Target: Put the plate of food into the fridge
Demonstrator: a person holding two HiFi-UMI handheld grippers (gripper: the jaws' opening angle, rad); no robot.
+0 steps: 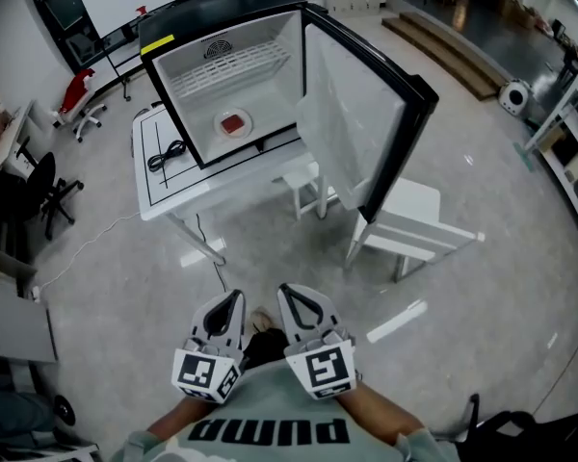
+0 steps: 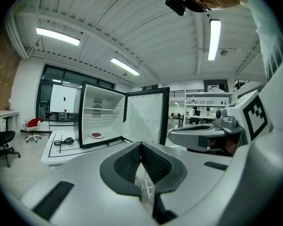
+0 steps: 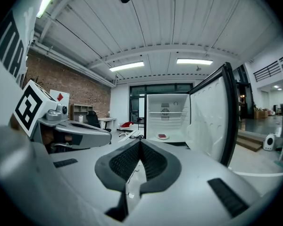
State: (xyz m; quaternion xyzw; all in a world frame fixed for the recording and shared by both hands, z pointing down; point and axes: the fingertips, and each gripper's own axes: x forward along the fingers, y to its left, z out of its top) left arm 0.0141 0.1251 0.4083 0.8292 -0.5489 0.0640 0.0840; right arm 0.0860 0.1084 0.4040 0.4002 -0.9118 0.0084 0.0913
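Observation:
A small black fridge point(image 1: 233, 75) stands on a white table point(image 1: 173, 195) with its door point(image 1: 366, 114) swung wide open. A white plate with red food point(image 1: 234, 124) rests on the fridge's floor, also visible as the plate point(image 2: 96, 135) and the plate point(image 3: 162, 136) in the gripper views. Both grippers are held close to my chest, far back from the fridge. The left gripper point(image 1: 233, 300) and the right gripper point(image 1: 291, 295) are side by side, each shut with nothing between the jaws.
A white chair point(image 1: 409, 224) stands right of the table under the open door, and a small white stool point(image 1: 303, 183) sits by the table. A black cable point(image 1: 166, 154) lies on the tabletop. Office chairs point(image 1: 48, 191) are at the left.

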